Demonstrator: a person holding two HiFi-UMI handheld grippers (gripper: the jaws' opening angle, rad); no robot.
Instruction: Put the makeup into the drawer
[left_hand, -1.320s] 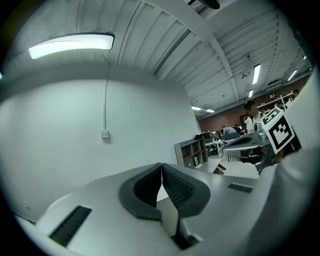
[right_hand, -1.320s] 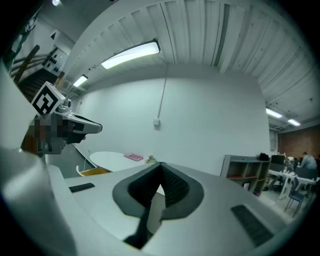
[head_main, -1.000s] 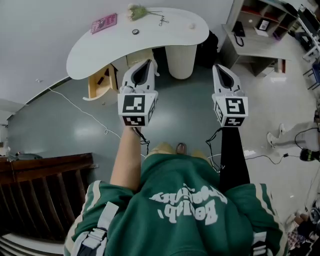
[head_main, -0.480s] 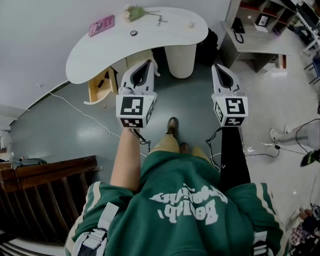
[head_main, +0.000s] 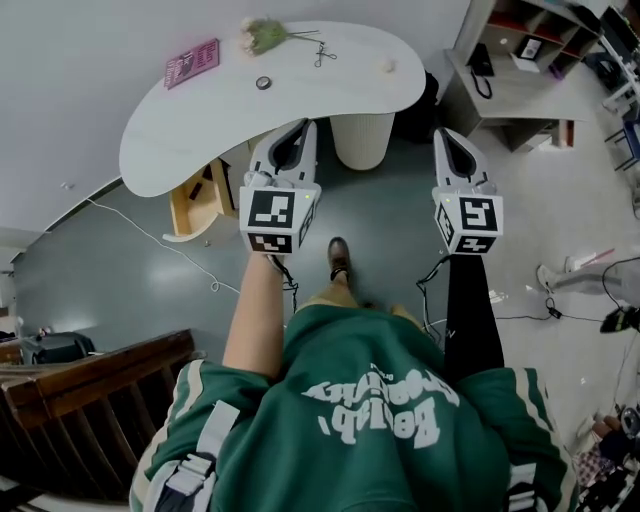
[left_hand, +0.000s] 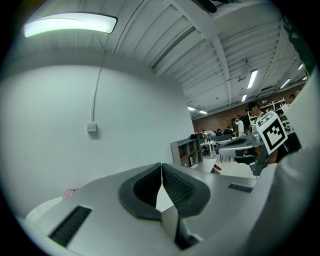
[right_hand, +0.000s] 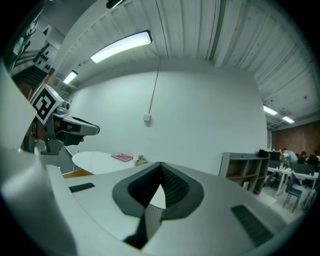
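A white curved table (head_main: 200, 120) stands ahead. On it lie a pink flat case (head_main: 191, 63), a small round item (head_main: 263, 83), a small pale item (head_main: 390, 66), a flower bunch (head_main: 262, 33) and scissors (head_main: 323, 50). Under the table's left side an open wooden drawer (head_main: 193, 196) juts out. My left gripper (head_main: 304, 127) hangs shut and empty just before the table edge, its jaws meeting in the left gripper view (left_hand: 161, 165). My right gripper (head_main: 444, 134) is shut and empty too, right of the table's pedestal. The pink case (right_hand: 121, 157) and flowers (right_hand: 140, 160) show in the right gripper view.
A white ribbed pedestal (head_main: 362, 125) carries the table. Grey shelving (head_main: 520, 60) stands at the right, a dark wooden railing (head_main: 90, 390) at the lower left. A white cable (head_main: 150, 235) runs over the grey floor. The person's foot (head_main: 339, 257) is stepped forward.
The person has walked towards the table, and both shut grippers have moved forward with them. The table and drawer now lie closer. One foot has stepped ahead.
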